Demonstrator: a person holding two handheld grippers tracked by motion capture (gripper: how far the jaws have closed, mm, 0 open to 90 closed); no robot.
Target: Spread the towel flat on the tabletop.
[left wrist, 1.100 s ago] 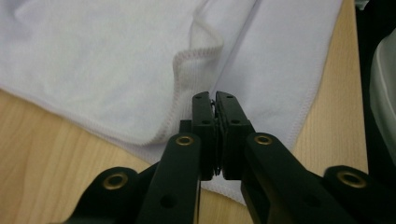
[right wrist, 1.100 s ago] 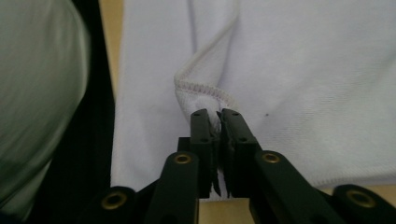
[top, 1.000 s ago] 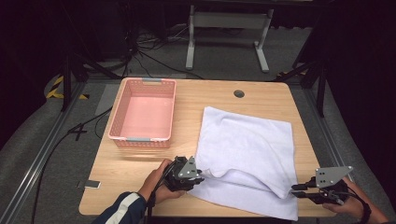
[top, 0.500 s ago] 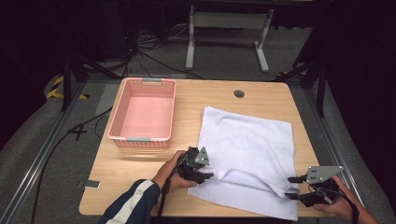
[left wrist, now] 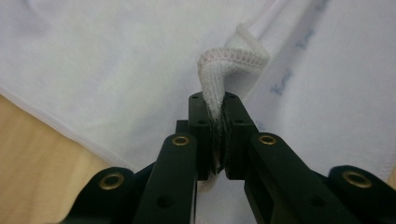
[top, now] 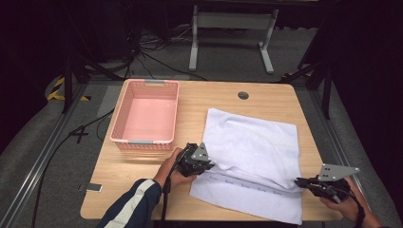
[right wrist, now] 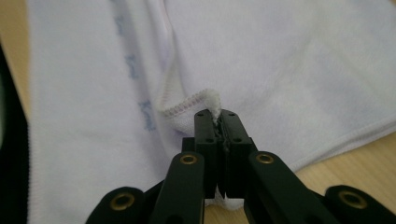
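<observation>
Left gripper (left wrist: 218,114) and right gripper (right wrist: 219,122) each pinch a hemmed towel (top: 256,142) corner, lower frame; corner seemingly folded

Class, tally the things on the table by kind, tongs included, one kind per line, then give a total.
White towel: 1
Pink basket: 1
Tongs, left tongs and right tongs, each shut on the towel's edge: 2
Total: 4

pink basket (top: 145,118), wood table (top: 266,100)
</observation>
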